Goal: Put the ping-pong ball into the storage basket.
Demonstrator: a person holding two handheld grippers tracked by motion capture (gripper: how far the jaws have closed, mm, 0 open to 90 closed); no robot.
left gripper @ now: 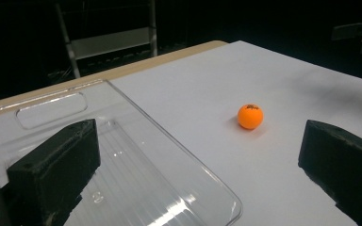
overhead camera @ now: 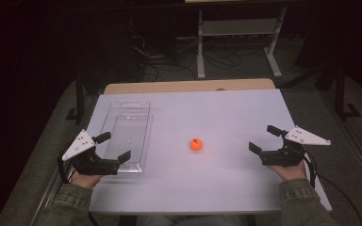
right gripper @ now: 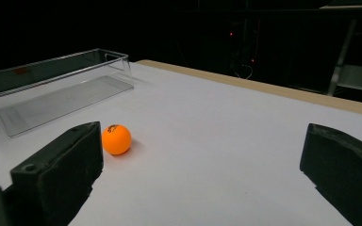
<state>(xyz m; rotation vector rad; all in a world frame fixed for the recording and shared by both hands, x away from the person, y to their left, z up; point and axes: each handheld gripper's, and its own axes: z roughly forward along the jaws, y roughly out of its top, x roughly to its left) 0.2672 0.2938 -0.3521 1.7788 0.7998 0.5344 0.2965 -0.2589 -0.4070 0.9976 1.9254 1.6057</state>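
Listing left to right: left gripper (overhead camera: 112, 146), fingers spread wide, empty, poised over near end of clear tray (overhead camera: 125, 133). Orange ball (overhead camera: 196, 144) at table (overhead camera: 226, 113) centre, loose, tray at its 9 o'clock. Right gripper (overhead camera: 264, 139), fingers wide apart, empty. Advice: close slowly square across ball's middle; it probably rolls.

dim lab, white worktable (overhead camera: 226, 174), metal shelf frame (overhead camera: 238, 28), tangled floor cables (overhead camera: 158, 59) behind
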